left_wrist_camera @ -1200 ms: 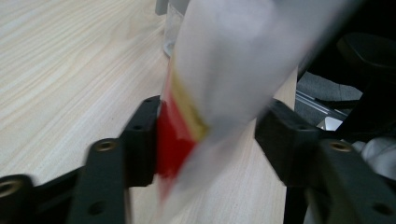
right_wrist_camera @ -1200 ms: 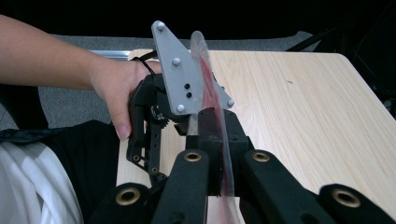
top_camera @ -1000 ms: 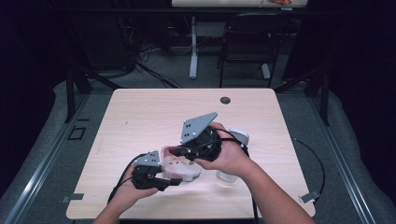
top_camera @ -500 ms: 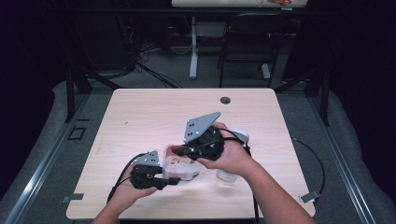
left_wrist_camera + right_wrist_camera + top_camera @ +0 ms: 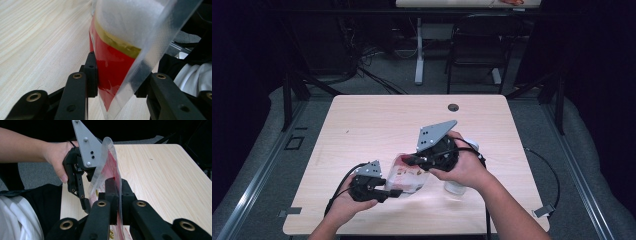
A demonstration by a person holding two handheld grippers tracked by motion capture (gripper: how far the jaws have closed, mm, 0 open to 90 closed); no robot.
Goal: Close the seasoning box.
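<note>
A clear plastic bag [image 5: 409,175] with a red and gold packet inside hangs just above the table between both grippers. My right gripper [image 5: 408,160] is shut on the bag's top edge [image 5: 107,162], its jaws [image 5: 118,182] pinching the film flat. My left gripper [image 5: 397,189] holds the bag's lower corner [image 5: 112,62]. Its jaws [image 5: 116,75] have just been closing with the bag between them, and both pads touch it now. The left gripper's grey plate [image 5: 86,145] stands close in the right gripper view.
The wooden table [image 5: 377,125] has a round cable hole [image 5: 453,107] near its far edge. A white object [image 5: 457,187] lies partly under my right hand. A chair [image 5: 477,50] and a desk leg stand beyond the table.
The right gripper has shifted slightly to the right and tilted, taking the bag's top with it. The left hand stays where it was.
</note>
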